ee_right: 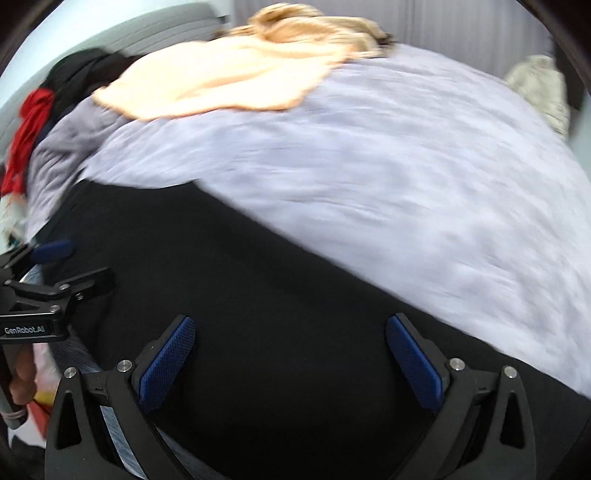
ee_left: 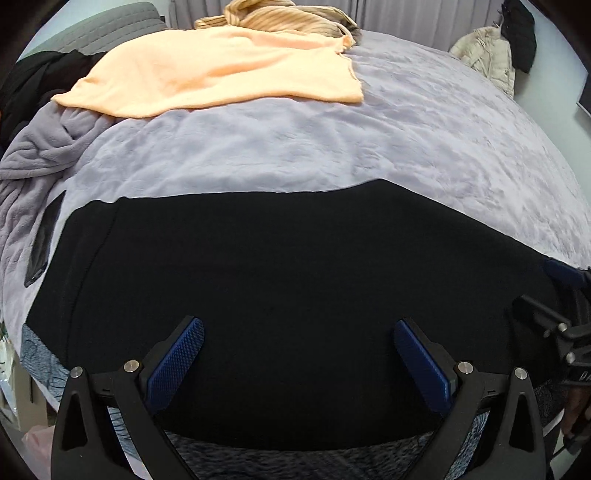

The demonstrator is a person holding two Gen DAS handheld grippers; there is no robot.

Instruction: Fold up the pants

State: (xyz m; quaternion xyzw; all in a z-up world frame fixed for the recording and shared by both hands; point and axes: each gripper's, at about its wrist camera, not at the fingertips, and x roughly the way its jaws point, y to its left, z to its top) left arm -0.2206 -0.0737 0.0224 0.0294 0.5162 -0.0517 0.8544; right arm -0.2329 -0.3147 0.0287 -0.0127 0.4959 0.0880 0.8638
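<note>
1. The black pants (ee_left: pixel 280 280) lie spread flat on a lilac blanket (ee_left: pixel 424 147) covering the bed, filling the lower half of both wrist views.
2. The left gripper (ee_left: pixel 298 332) hovers over the near edge of the pants, its blue-padded fingers (ee_left: pixel 177 365) spread wide apart with nothing between them.
3. The right gripper (ee_right: pixel 290 330) is likewise over the pants, jaws wide apart and empty; its view is motion-blurred.
4. In the right wrist view the left gripper shows at 9 o'clock, and white lettering on its body reads "GenRobot.AI" (ee_right: pixel 24 330). A hand (ee_right: pixel 22 380) grips its handle below.
5. In the left wrist view the right gripper shows at 3 o'clock; only the letters "DA" can be made out on it, the rest cut off.
6. A peach towel (ee_left: pixel 221 74) lies at 12 o'clock on the blanket, well apart from the pants, with a tan ribbed garment (ee_left: pixel 280 16) behind it.
7. A red cloth (ee_right: pixel 26 140) sits at 9 o'clock in the right view.
</note>
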